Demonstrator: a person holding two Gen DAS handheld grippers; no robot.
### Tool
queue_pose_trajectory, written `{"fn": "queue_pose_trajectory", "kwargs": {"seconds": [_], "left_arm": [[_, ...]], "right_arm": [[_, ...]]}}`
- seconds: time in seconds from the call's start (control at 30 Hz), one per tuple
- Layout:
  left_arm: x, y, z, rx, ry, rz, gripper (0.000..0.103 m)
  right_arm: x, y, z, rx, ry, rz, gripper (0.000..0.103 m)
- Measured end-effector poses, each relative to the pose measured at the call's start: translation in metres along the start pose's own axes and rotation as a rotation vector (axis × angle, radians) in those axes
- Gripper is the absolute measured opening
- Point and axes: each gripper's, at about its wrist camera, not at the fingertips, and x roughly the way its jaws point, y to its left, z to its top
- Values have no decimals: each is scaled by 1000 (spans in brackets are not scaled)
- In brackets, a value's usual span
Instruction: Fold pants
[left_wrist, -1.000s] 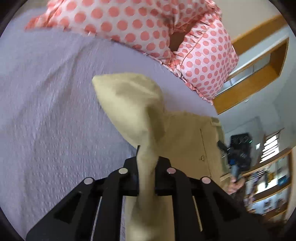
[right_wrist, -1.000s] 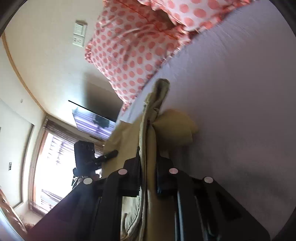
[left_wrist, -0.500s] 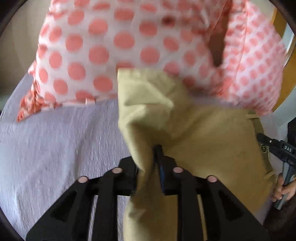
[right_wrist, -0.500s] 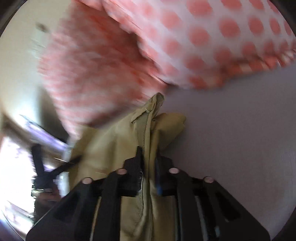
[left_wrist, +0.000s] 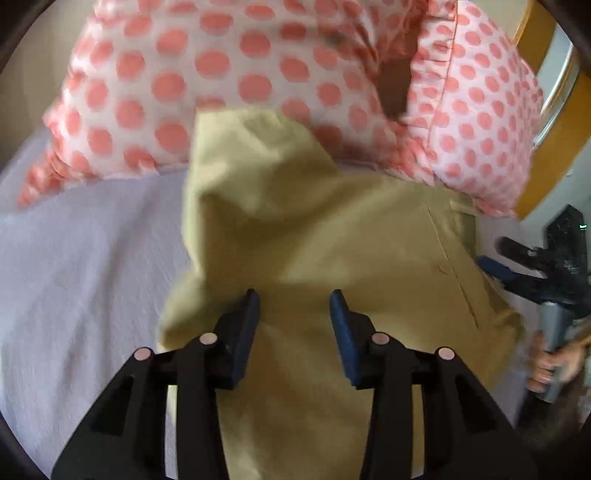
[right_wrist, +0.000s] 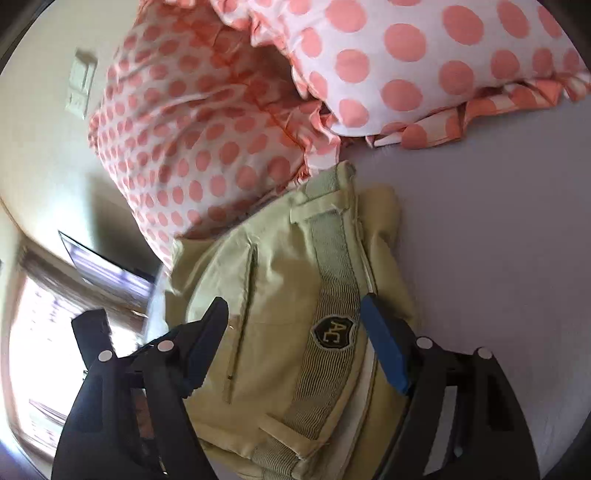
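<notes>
The khaki pants (left_wrist: 332, 258) lie folded on the lilac bedspread (left_wrist: 81, 266), their far edge against the polka-dot pillows. My left gripper (left_wrist: 294, 297) is open just above the cloth, holding nothing. In the right wrist view the waistband with its dark badge (right_wrist: 334, 330) faces up on the pants (right_wrist: 273, 280). My right gripper (right_wrist: 293, 304) is open, its jaws standing wide on either side of the waistband. The other gripper (left_wrist: 546, 266) shows at the right edge of the left wrist view, held in a hand.
Two pink polka-dot pillows (left_wrist: 229, 81) (right_wrist: 207, 147) lie at the head of the bed, touching the pants. The bedspread (right_wrist: 498, 240) stretches to the right. A wall switch (right_wrist: 79, 86), a screen (right_wrist: 107, 273) and a bright window (right_wrist: 44, 354) are beyond the bed.
Both grippers carried the pants toward the pillows, laid them down, then opened and let go. The cloth now rests flat on the bed instead of hanging pinched in the jaws.
</notes>
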Motion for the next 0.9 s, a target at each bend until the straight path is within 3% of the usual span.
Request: {"fn": "queue_pose_trajectory", "kwargs": {"seconds": [0.03,0.1,0.17,0.23,0.33,0.43,0.6,0.7,0.9], "left_arm": [[-5,-2,-1,-10,7,10,39],[-25,-9,-13,1,-19,9,50],[-53,-20,-35,52,-74,65,83],[-83,-31,-72,93,-141,203,101],[-106,-33,-118,109,-166,287,101],[-106,-33,-156,75,-133,265,101],[-97,-33,-179,30,-127,259,101],[-89,-34,-186,34,-115,257,101],[-92,-33,-191,43,-163,247,101]], "right_arm": [[-5,4,-1,1,-1,-44,76],[-25,22,-16,-74,-41,-151,79],[-53,50,-47,-203,-99,-173,96],[-77,72,-88,-293,-146,-205,102],[-82,88,-152,-363,-169,-312,102],[-60,93,-196,-403,-148,-446,102],[-40,97,-231,-462,-183,-639,102],[-33,96,-236,-472,-171,-673,102],[-38,88,-239,-409,-202,-649,102]]}}
